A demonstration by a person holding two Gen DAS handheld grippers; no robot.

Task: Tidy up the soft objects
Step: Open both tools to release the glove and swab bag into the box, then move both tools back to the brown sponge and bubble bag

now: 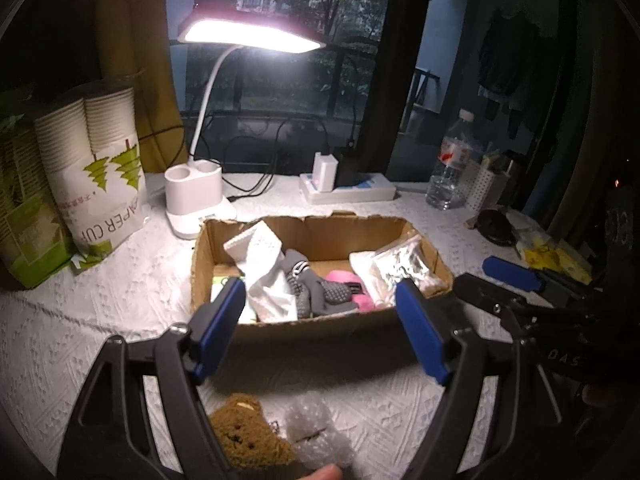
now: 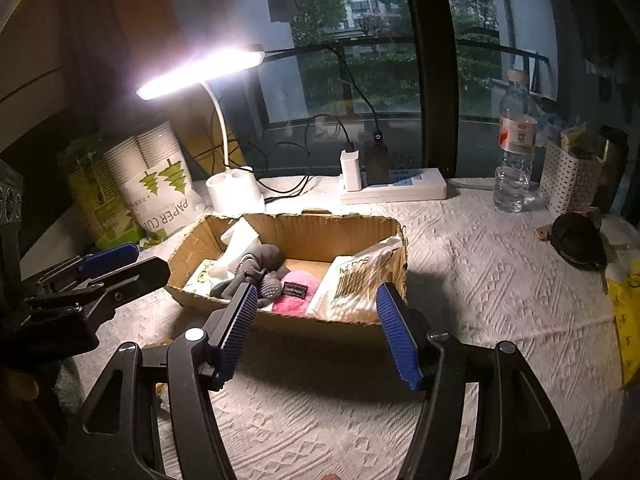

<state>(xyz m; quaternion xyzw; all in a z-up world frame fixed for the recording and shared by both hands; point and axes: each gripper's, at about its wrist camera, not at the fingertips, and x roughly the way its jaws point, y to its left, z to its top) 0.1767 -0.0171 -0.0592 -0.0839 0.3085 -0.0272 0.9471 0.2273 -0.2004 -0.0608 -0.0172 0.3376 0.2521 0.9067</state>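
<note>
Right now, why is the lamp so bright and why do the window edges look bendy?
Left wrist view: the desk lamp glares white, washing out its head. Right wrist view: the fisheye lens bows the window frame; the cardboard box casts a dark shadow toward the camera.

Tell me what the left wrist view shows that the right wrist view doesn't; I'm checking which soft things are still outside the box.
Only the left wrist view shows the brown teddy bear and the bubble wrap lying on the tablecloth outside the box. Only the right wrist view shows printing on the white packet. Both show the cardboard box holding the grey socks and pink cloth, the lit lamp, and both grippers open and empty.
</note>
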